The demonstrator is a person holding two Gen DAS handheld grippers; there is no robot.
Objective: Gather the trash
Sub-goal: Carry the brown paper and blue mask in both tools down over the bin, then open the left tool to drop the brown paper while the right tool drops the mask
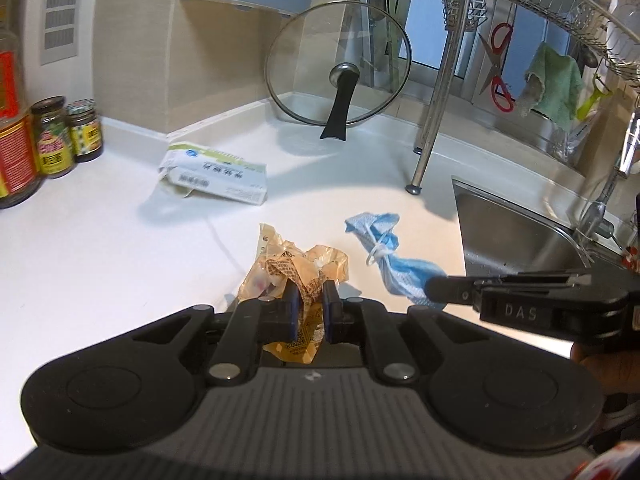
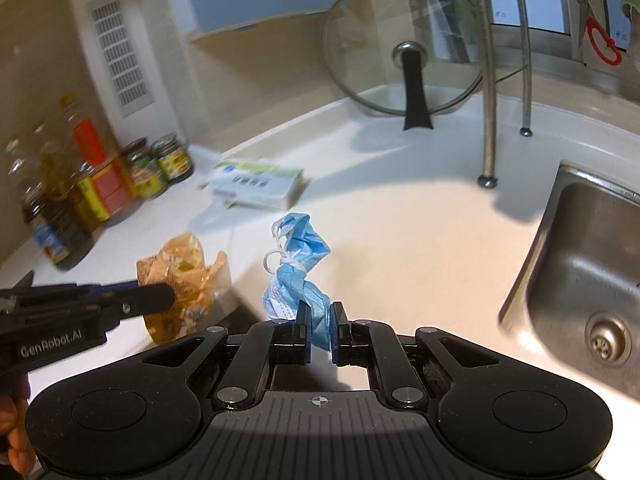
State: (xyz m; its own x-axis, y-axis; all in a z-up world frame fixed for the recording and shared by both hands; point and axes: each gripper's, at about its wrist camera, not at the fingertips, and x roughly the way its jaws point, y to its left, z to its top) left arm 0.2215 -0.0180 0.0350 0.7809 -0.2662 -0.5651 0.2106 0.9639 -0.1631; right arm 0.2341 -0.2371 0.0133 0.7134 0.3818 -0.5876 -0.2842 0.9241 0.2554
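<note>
Surface (image 1: 100, 240): a white kitchen counter that wraps round a corner; it carries all the loose things and is what the collecting is meant to leave free of litter.
Sink (image 2: 580, 264): a steel basin sunk into the surface on the right, apparently empty; it lies well to the side of both held pieces.
Glass lid (image 1: 340, 64): stood on its rim against the corner wall with its black handle towards the cameras, probably parked there to dry and out of the way.
Jars and bottles (image 1: 52, 140): grouped at the left wall, upright and labelled; stored goods by the look of them, not litter.
Flattened carton (image 1: 214, 174): a crushed white and green box lying flat on the surface behind the two grippers, apart from both; it looks like the piece of trash not yet picked up.
Left gripper (image 1: 306, 312): its jaws are clamped on the orange plastic wrapper (image 1: 296, 268), pinching the crumpled middle so that the loose ends hang free above the surface.
Right gripper (image 2: 319, 330): its jaws are closed on the blue face mask (image 2: 296, 272) at the lower end; the rest, knotted by its white ear loop, stands up in front of the jaws, clear of the surface.
Pairing: one piece per gripper, held side by side and near each other, which suits carrying both to a bin in one trip; no bin shows in either view.
</note>
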